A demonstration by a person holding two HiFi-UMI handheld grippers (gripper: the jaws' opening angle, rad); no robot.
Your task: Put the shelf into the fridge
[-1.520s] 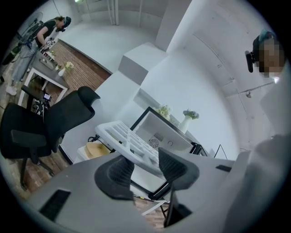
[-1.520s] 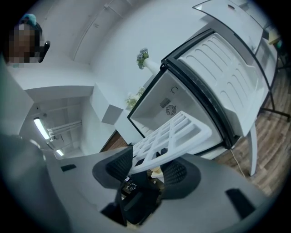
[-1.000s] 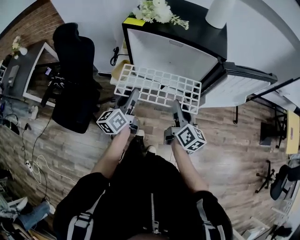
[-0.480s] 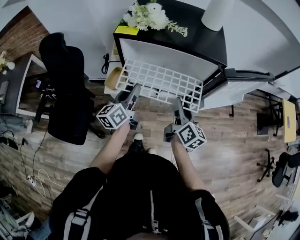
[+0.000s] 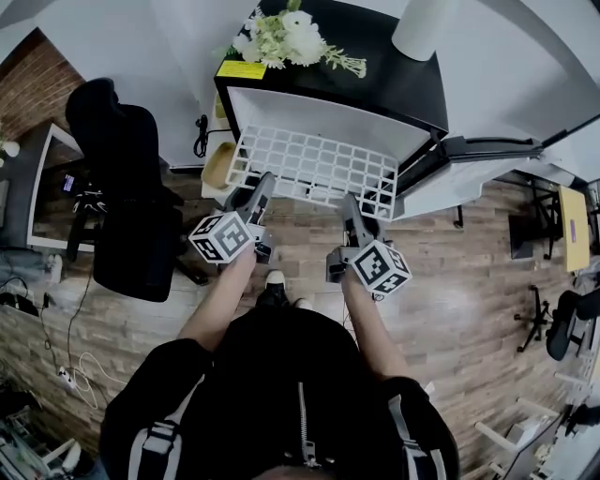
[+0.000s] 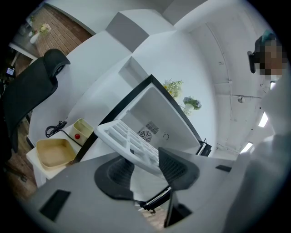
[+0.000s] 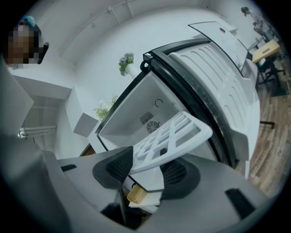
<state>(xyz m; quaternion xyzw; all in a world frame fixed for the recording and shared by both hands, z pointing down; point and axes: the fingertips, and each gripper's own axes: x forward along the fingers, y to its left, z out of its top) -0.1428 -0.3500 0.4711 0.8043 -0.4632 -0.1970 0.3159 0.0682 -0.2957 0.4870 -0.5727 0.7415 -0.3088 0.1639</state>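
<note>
A white grid shelf (image 5: 314,169) is held level in front of the open black mini fridge (image 5: 375,66), its far edge at the white interior's mouth. My left gripper (image 5: 262,185) is shut on the shelf's near left edge, and my right gripper (image 5: 349,203) is shut on its near right edge. In the left gripper view the shelf (image 6: 125,136) sits clamped between the pads of the left gripper (image 6: 141,167), and the fridge cavity (image 6: 150,113) lies beyond. The right gripper view shows the right gripper (image 7: 148,166) clamping the shelf (image 7: 175,134) before the cavity (image 7: 145,107).
The fridge door (image 5: 469,173) stands swung open to the right. A black office chair (image 5: 122,187) is on the left. A beige tray (image 5: 217,164) sits beside the fridge's left side. Flowers (image 5: 281,33) and a white cylinder (image 5: 422,23) stand on top.
Both grippers have carried the shelf forward toward the fridge; its far edge has gone from short of the opening to the cavity's mouth. Both grips are unchanged.
</note>
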